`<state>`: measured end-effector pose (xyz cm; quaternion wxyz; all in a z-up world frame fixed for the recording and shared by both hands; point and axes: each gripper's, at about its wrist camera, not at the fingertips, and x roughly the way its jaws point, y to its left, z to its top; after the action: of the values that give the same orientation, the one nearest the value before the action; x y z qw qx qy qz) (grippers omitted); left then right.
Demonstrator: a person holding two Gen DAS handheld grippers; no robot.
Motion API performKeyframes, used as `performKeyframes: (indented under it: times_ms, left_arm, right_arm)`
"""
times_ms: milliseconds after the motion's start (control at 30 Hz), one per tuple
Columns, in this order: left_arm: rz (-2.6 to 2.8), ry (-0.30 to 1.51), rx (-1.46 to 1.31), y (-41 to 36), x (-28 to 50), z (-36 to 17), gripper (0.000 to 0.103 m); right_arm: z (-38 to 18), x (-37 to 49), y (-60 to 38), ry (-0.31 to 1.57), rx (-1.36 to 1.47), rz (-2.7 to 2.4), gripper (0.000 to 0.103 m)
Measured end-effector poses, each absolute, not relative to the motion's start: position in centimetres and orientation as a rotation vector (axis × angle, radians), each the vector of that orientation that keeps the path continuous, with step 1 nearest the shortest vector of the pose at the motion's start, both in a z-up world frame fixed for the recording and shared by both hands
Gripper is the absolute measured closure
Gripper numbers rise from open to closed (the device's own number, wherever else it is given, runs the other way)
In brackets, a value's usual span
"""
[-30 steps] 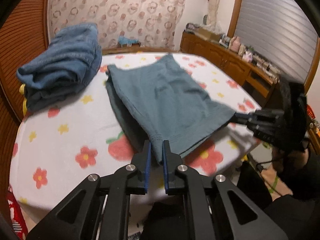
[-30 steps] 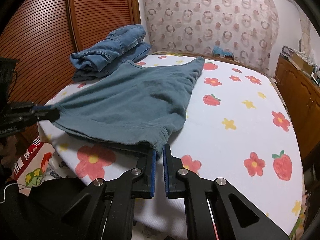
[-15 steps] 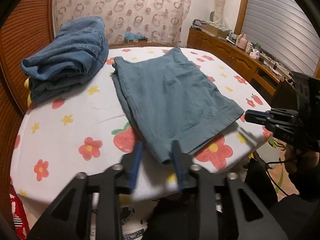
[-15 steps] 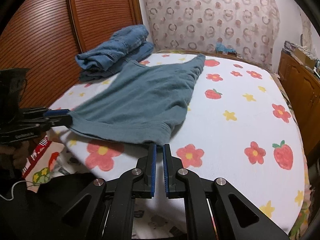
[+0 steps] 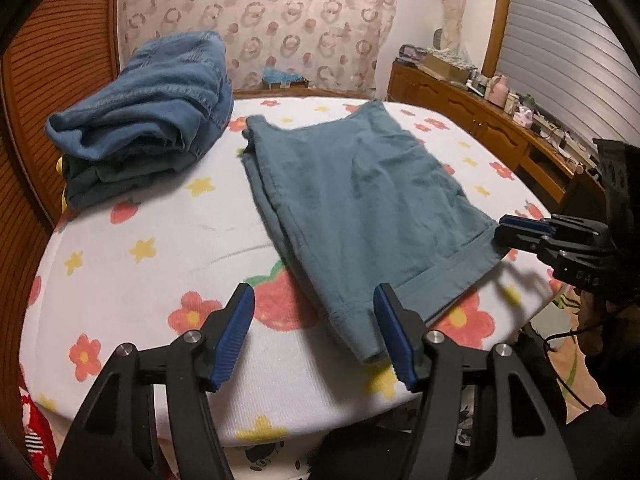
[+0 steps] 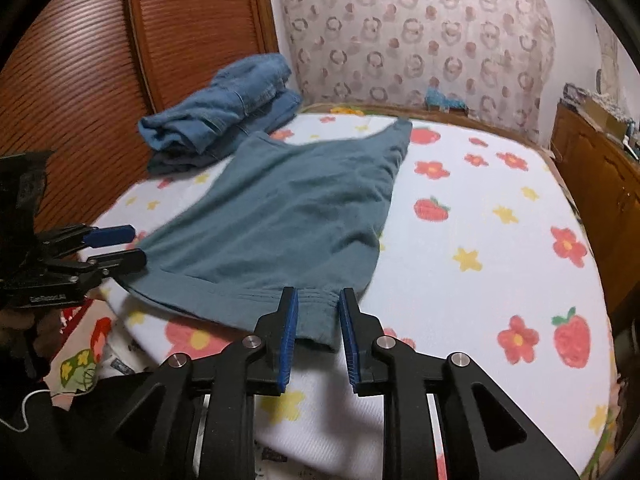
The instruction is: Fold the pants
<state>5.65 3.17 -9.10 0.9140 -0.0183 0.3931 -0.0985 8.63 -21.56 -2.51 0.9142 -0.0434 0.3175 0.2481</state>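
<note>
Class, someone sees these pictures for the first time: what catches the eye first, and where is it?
The teal pants lie flat on the flowered cloth, hem at the near edge. Both grippers, left and right, sit at that hem with jaws open. Folded jeans are piled at the far left.

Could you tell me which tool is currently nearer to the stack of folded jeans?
Left. The left tool sits open at the teal pants' corner on the same side as the folded jeans; the right tool is open at the opposite corner.

home bedroom, floral bedsheet [image 6: 480,208], wooden dresser [image 5: 480,120], patterned curtain [image 6: 420,40]
</note>
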Motion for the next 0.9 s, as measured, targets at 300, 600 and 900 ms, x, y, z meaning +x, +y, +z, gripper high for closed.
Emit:
performKeyframes:
  times_ms: [300,600,900]
  left_arm:
    - [-0.206,0.828,-0.040,3.2,5.8,-9.9,0.040]
    - [-0.209,0.838,-0.044,3.2,5.8,-10.4,0.040]
    - [-0.214,0.839,-0.045,3.2,6.0,-10.5,0.040]
  right_arm:
    - [-2.9,8.5,-21.4,0.699,-0.108,0.489,0.081]
    - [-2.9,8.6,-21.3,0.722,-0.116,0.499,0.084]
    - [-1.2,6.6,-22.1,0.684,-0.120,0.552,0.096]
